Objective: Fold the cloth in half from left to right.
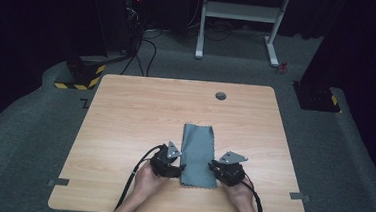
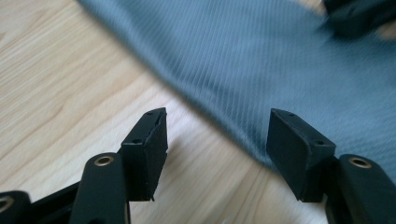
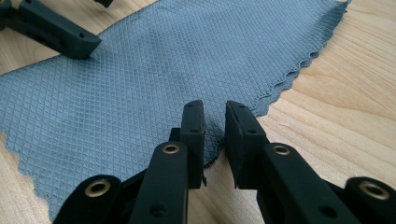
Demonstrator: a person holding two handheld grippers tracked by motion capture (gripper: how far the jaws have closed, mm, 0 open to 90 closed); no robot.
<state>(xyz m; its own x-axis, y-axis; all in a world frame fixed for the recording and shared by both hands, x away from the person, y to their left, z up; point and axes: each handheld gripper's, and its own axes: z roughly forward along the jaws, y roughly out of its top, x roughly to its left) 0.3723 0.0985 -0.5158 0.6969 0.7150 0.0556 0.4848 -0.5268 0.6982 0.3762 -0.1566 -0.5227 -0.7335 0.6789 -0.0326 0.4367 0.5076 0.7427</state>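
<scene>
A grey textured cloth lies flat as a long strip on the wooden table, near its front edge. My left gripper sits at the cloth's left side near its front corner. In the left gripper view it is open wide, with the cloth edge just ahead of the jaws. My right gripper is at the cloth's right edge. In the right gripper view its jaws stand a narrow gap apart over the scalloped edge of the cloth, which stays flat.
A round grey cable hole sits near the table's far edge. Small tape pieces mark the front corners. Beyond the table, a white frame and cables lie on the floor. The left gripper's jaw shows across the cloth.
</scene>
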